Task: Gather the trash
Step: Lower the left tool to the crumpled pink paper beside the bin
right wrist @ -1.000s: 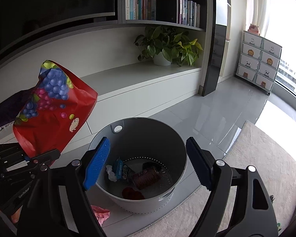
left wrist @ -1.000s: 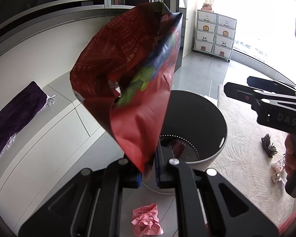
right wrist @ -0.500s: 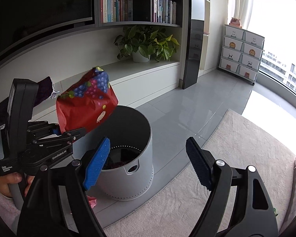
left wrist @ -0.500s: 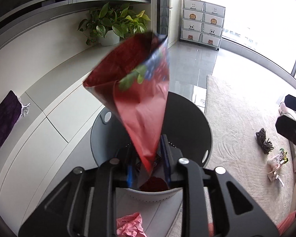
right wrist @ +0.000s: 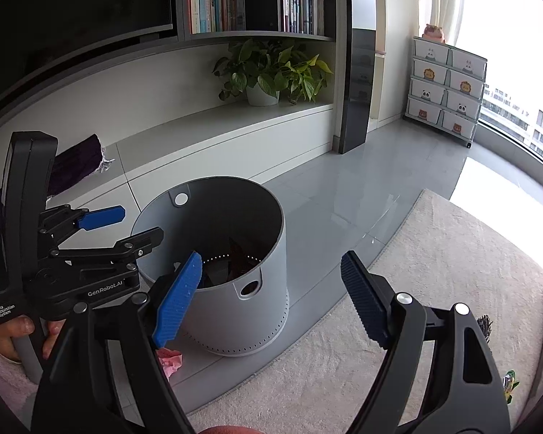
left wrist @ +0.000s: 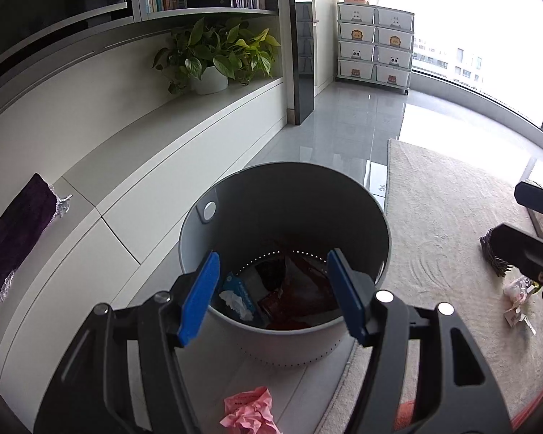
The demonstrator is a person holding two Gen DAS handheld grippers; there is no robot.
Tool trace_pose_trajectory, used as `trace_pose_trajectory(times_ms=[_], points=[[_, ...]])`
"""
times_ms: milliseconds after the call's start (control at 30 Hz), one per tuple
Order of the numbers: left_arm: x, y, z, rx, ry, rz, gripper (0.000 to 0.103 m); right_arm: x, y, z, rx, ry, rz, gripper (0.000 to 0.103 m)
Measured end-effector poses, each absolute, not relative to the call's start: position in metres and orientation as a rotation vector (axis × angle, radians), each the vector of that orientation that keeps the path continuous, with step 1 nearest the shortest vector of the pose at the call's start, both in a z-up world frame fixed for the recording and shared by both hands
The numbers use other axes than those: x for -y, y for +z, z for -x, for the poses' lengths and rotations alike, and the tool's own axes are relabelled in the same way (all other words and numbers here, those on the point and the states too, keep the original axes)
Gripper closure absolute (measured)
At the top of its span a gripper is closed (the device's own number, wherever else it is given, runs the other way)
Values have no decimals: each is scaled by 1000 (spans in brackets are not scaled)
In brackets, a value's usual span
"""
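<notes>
Left claw (left wrist: pixel 271 291) just opened over the grey bin (left wrist: pixel 235 195) at frame centre, nothing between its pads; red snack bag (left wrist: pixel 304 289) dropped inside. Right claw (right wrist: pixel 268 294) gaped empty. Pink crumpled paper (left wrist: pixel 248 412) remained on floor, bottom centre, likely next.

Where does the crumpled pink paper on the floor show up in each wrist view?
Left wrist: pink paper at bottom centre, on the floor in front of the bin.
Right wrist: pink paper at lower left, beside the bin's base, partly hidden behind a gripper finger.
Shared landmark: potted plant.
</notes>
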State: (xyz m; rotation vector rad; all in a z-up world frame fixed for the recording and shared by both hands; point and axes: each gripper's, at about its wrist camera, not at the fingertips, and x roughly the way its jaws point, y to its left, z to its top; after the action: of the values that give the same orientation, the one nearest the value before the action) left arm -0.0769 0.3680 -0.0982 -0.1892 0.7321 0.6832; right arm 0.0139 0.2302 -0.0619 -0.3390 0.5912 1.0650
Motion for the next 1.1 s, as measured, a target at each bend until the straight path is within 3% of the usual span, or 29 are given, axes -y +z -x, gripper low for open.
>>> trace_pose_trajectory(times_ms=[400,1100], points=[[-348,-142,145,-783,748,266,40,-214,-107,41,-644,1164,386,26],[-337,-340,200,-1036,744,524,40,-249,-216,96,-774,1199,561,27]])
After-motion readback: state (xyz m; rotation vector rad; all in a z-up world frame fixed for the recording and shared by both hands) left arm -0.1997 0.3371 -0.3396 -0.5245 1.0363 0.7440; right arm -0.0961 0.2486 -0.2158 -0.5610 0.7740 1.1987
